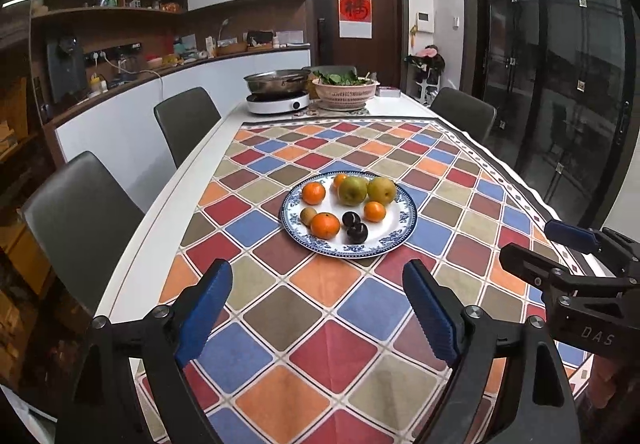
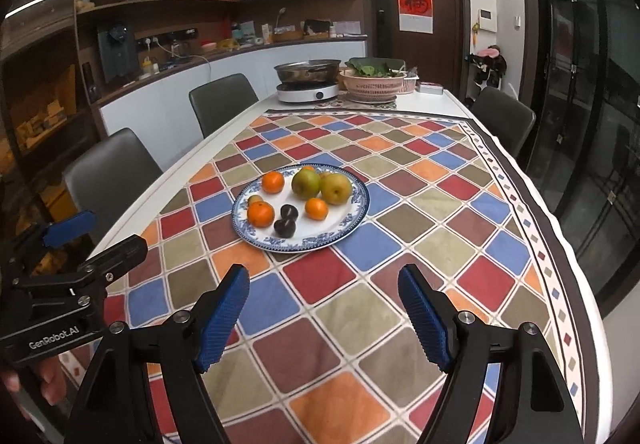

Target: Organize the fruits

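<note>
A blue-and-white plate [image 1: 410,218] [image 2: 356,212] sits mid-table on the checkered cloth. It carries several oranges [image 1: 325,225] [image 2: 260,214], two green pears [image 1: 352,190] [image 2: 306,183], a small kiwi [image 1: 308,215] [image 2: 255,199] and two dark plums [image 1: 357,233] [image 2: 285,228]. My left gripper [image 1: 318,272] [image 2: 112,232] hovers short of the plate's near rim, open, with nothing between its blue pads. My right gripper [image 2: 323,274] [image 1: 536,242] hangs beside it to the right, also open and empty, a little back from the plate.
At the table's far end stand an induction cooker with a steel pot [image 1: 278,100] and a pink basket of greens [image 1: 345,90]. Grey chairs [image 1: 186,120] [image 1: 80,204] line the left side, another [image 1: 464,112] the right. Fingers of a hand [image 2: 48,384] hold the left gripper.
</note>
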Tool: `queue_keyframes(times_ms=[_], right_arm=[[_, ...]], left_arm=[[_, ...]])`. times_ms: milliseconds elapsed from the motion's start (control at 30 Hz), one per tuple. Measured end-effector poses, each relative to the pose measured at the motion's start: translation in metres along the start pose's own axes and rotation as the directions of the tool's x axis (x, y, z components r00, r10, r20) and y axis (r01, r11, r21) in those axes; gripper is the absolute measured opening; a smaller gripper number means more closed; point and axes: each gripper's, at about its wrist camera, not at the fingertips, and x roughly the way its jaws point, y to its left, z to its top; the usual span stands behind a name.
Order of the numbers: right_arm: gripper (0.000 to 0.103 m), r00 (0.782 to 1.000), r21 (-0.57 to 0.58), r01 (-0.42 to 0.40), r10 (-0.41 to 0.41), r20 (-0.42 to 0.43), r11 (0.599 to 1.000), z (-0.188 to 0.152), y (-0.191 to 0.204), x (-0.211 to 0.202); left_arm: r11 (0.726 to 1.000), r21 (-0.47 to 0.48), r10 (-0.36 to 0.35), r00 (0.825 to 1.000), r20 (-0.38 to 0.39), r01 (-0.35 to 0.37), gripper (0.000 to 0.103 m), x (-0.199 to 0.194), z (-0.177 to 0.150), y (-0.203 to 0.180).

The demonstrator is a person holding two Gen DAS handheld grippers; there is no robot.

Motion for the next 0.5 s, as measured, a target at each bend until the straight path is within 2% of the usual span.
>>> queue_keyframes(times_ms=[500], right_arm=[[0.077, 0.998, -0.014, 0.006, -0.005, 0.065, 1.0, -0.008, 0.004, -0.035]], left_arm=[[1.0, 0.003, -0.007, 0.999, 0.037, 0.007, 0.091, -0.032, -0.01, -0.006]])
